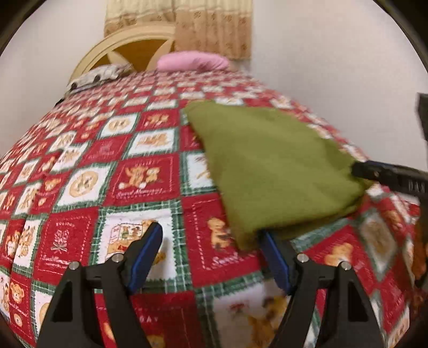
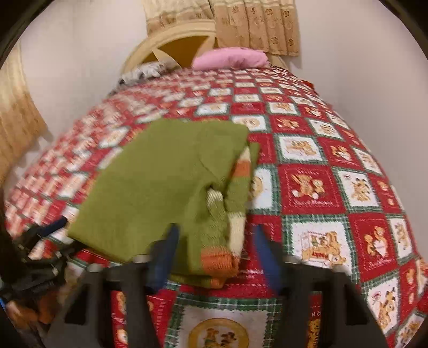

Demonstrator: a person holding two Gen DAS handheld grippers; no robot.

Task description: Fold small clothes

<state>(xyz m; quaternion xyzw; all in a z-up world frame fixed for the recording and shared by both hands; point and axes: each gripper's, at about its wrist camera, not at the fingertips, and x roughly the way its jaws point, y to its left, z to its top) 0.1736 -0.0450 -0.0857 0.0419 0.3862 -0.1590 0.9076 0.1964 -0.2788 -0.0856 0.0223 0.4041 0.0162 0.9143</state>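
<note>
A small olive-green knitted garment (image 1: 270, 166) lies folded on the red patchwork quilt (image 1: 139, 176). In the right wrist view the garment (image 2: 160, 187) shows a sleeve with orange and cream stripes (image 2: 238, 187) folded over its near right side. My left gripper (image 1: 211, 241) is open and empty, its right finger just under the garment's near left corner. My right gripper (image 2: 215, 241) is open around the striped sleeve's cuff end, not closed on it. The right gripper also shows in the left wrist view (image 1: 388, 176) at the garment's right edge.
The quilt (image 2: 334, 187) covers a bed. A pink pillow (image 1: 192, 60) and a grey patterned pillow (image 1: 99, 76) lie at the cream headboard (image 1: 128, 45). Beige curtains (image 2: 256, 24) hang behind. A white wall runs close along the bed's right side.
</note>
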